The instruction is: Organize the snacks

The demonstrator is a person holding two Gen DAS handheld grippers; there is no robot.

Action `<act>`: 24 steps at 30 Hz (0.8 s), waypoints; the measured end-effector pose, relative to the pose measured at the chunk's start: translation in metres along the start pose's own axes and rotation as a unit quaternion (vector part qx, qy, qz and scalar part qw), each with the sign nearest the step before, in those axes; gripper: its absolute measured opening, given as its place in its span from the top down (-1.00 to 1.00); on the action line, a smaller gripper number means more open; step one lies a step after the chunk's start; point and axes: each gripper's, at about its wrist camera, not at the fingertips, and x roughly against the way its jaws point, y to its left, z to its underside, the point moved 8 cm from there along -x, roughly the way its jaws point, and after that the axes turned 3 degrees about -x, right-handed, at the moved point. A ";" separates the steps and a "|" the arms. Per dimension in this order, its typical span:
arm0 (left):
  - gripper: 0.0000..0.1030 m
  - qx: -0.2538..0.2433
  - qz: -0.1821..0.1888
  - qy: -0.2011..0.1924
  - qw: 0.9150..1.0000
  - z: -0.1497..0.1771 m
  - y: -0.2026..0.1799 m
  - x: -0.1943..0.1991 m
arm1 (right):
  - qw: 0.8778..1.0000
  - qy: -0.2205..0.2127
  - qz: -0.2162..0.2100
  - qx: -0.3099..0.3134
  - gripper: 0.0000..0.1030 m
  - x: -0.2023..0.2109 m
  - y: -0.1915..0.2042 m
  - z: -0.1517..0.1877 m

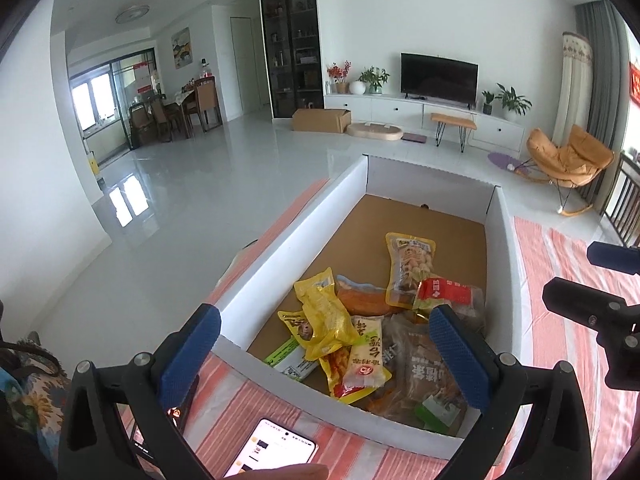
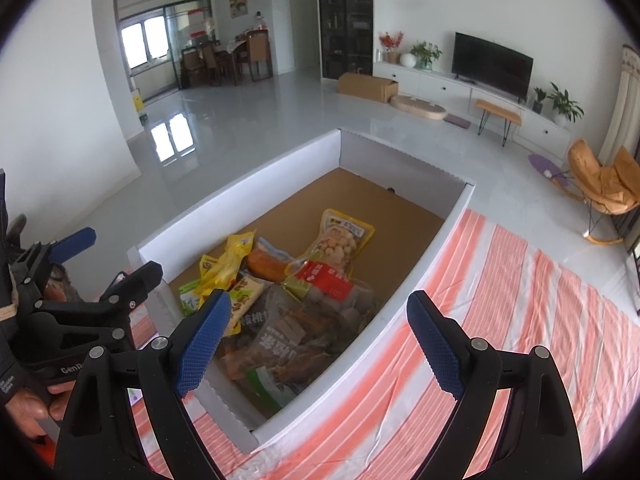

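Observation:
A white box (image 1: 304, 232) with a brown cardboard floor holds several snack packets piled at its near end: a yellow corn packet (image 1: 326, 316), a packet of pale balls (image 1: 410, 266), a red-labelled packet (image 1: 444, 292) and a large clear bag (image 1: 424, 368). My left gripper (image 1: 324, 352) is open and empty, hovering over the box's near edge. My right gripper (image 2: 320, 340) is open and empty, above the box's near right corner. The box (image 2: 240, 196), the corn packet (image 2: 236, 256) and the clear bag (image 2: 296, 336) also show in the right wrist view.
The box sits on a table with an orange and white striped cloth (image 2: 500, 300). A phone (image 1: 272, 448) with a lit screen lies on the cloth near the left gripper. The right gripper shows at the edge of the left wrist view (image 1: 600, 300). Beyond is a living room floor.

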 end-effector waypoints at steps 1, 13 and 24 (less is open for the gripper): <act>-0.99 -0.001 -0.001 0.001 1.000 0.000 -0.001 0.000 | 1.000 0.001 0.000 0.001 -0.78 -0.001 0.001 0.000; -0.99 -0.001 -0.006 0.010 1.000 -0.001 0.005 -0.004 | 1.000 0.011 0.004 0.006 -0.78 -0.005 0.005 0.004; -0.99 -0.008 -0.005 0.008 1.000 -0.001 0.004 -0.009 | 1.000 0.017 0.001 0.011 -0.78 -0.010 0.009 0.006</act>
